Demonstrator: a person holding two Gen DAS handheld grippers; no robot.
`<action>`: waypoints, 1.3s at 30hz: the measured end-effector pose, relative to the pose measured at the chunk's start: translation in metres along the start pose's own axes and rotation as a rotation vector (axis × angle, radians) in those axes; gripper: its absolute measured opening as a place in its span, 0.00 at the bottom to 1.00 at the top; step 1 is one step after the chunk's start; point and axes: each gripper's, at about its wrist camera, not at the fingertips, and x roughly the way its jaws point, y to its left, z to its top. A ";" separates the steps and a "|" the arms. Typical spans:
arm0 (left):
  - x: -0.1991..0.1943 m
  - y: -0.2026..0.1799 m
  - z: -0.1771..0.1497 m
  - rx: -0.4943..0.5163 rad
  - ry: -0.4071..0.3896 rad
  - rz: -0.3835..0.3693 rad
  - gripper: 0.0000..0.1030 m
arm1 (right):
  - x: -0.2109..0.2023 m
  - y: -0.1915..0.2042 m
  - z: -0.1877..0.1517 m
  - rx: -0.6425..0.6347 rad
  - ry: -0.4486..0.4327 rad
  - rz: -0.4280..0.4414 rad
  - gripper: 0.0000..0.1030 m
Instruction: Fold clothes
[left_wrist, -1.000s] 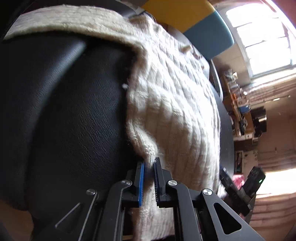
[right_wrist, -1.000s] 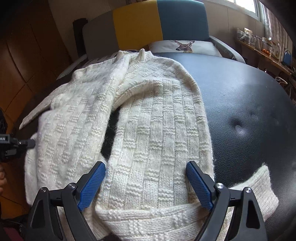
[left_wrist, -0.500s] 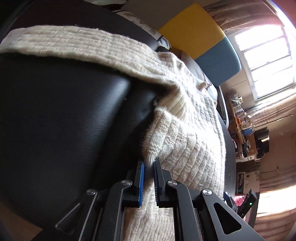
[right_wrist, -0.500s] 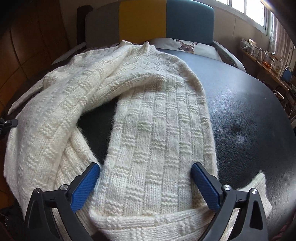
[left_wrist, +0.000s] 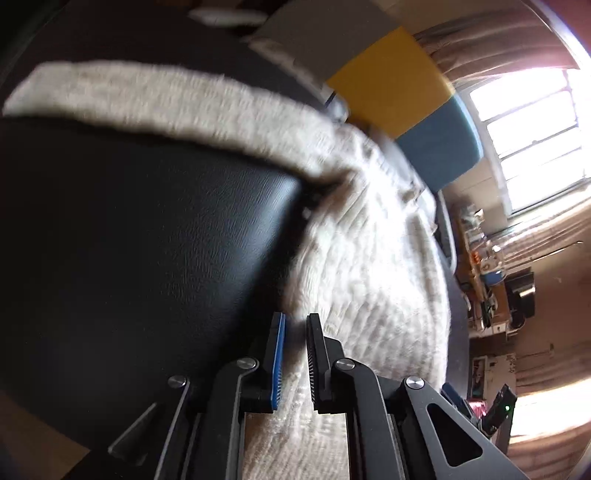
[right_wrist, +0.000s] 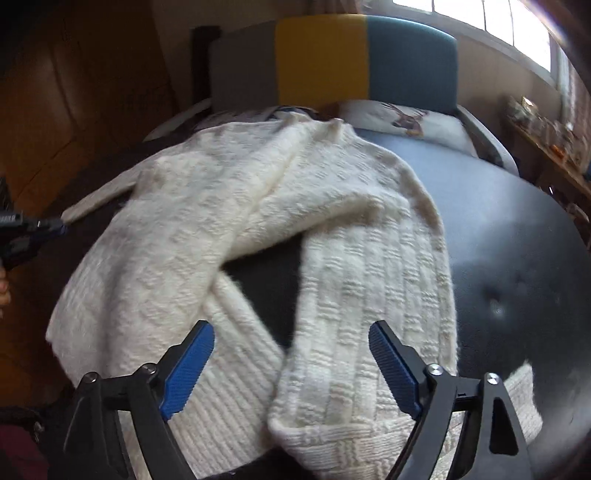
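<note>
2 things have changed in the last second. My left gripper (left_wrist: 295, 325), clamped on the edge of the cream knit sweater (right_wrist: 229, 236), has dragged that side across the black leather cushion (left_wrist: 147, 240), so a wider dark gap now shows between the 2 layers in the right wrist view. My right gripper (right_wrist: 291, 343) has its jaws apart and they have just been closing, with the near sweater panel between them but not pinched. I judge the fold is only partly made: the sweater lies bunched on the cushion, 1 sleeve (left_wrist: 129, 96) trailing away.
</note>
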 end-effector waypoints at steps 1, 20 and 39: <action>-0.008 -0.006 0.000 0.016 -0.019 -0.024 0.10 | 0.002 0.010 0.000 -0.051 0.018 0.015 0.67; 0.047 -0.027 -0.038 0.136 0.197 -0.089 0.47 | 0.028 0.007 -0.012 -0.092 0.117 0.164 0.42; 0.020 -0.109 -0.016 0.383 0.024 -0.052 0.70 | -0.006 -0.091 0.054 0.432 -0.064 0.174 0.50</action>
